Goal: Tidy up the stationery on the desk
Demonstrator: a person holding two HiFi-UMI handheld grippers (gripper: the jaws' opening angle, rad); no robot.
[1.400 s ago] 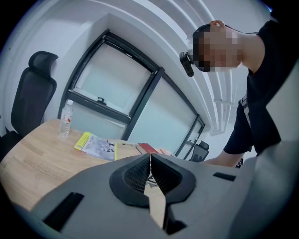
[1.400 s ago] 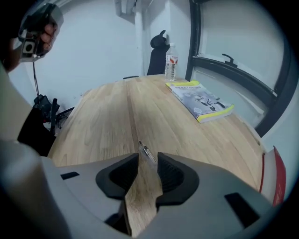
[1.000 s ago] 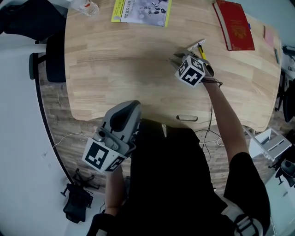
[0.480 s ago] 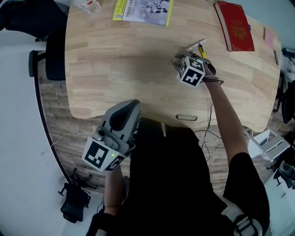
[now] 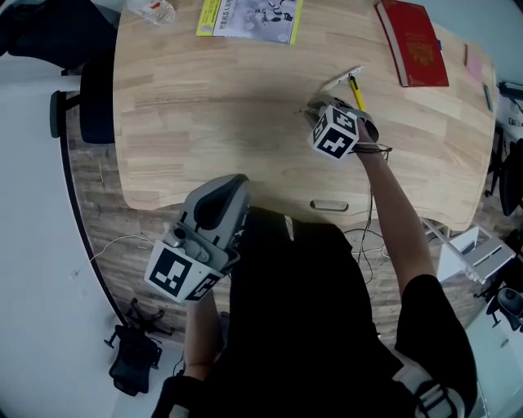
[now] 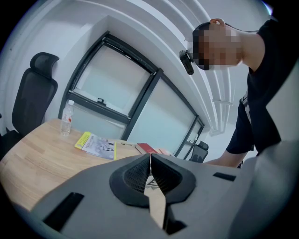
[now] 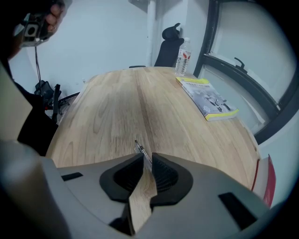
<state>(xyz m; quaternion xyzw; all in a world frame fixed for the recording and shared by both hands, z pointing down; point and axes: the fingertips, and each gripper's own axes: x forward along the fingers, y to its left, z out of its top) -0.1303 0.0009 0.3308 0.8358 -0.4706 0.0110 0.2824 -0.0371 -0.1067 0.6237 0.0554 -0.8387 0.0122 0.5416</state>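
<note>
My right gripper (image 5: 314, 111) hovers low over the wooden desk (image 5: 212, 106), pointing left. In the right gripper view its jaws (image 7: 147, 158) are shut on a thin grey-white strip (image 7: 139, 148), like a small ruler or blade, whose tip pokes out ahead. Just behind that gripper lie a yellow pencil (image 5: 357, 92) and a small white item (image 5: 339, 80). My left gripper (image 5: 227, 188) is held off the desk's near edge, close to my body. Its jaws (image 6: 150, 156) are shut with nothing between them.
A yellow-edged booklet (image 5: 249, 16) (image 7: 208, 100) and a water bottle (image 5: 151, 10) (image 7: 183, 56) sit at the far edge. A red book (image 5: 413, 42) (image 6: 147, 148) lies far right, with a pink item (image 5: 472, 59) beyond it. A black chair (image 5: 90, 102) stands at the left.
My right gripper drifted slightly right, then back left and towards me, uncovering more of the yellow pencil. The left gripper has stayed put.
</note>
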